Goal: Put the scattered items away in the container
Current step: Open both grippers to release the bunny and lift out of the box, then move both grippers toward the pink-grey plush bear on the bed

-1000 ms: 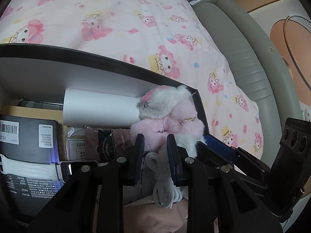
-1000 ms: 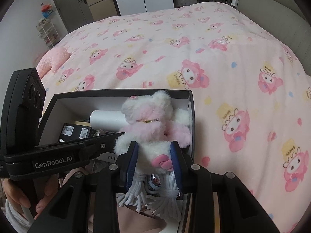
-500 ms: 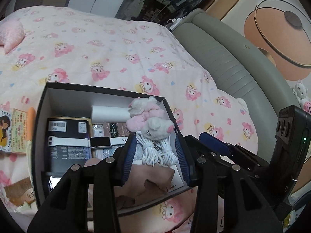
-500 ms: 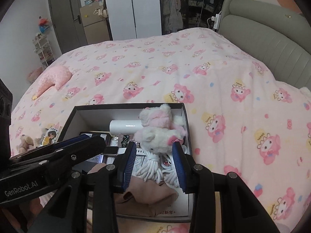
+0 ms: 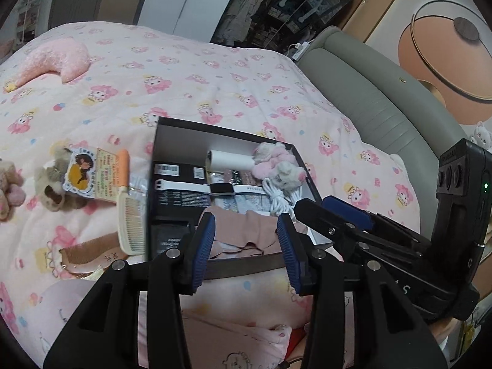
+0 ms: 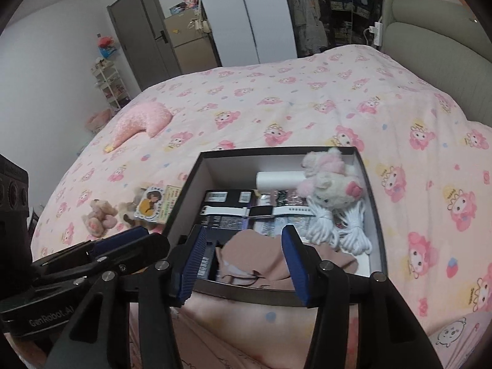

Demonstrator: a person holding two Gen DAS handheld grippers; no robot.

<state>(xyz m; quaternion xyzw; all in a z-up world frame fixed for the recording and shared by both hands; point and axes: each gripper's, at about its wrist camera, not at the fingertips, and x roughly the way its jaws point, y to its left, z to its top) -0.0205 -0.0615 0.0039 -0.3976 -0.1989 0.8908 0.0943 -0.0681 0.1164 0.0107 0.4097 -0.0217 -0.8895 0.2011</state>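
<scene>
Both the left gripper (image 5: pixel 246 246) and the right gripper (image 6: pixel 246 261) hang empty, jaws apart, the right's having just widened. The box (image 6: pixel 196 181) already holds the pink plush (image 6: pixel 332 178); combs (image 5: pixel 132 224) and small toys (image 6: pixel 98 215) left of the box remain.

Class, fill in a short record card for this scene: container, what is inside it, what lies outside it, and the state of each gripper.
container: black box with white inside, lid off, on the pink printed bedspread
inside: pink-and-white plush toy, white cylinder, white cords, white-strapped watch, dark cartons, brownish-pink cloth
outside, beside the box: combs, card-tagged plush, small brown plush
left gripper: open, holding nothing
right gripper: jaws just opened wider, nothing between them
</scene>
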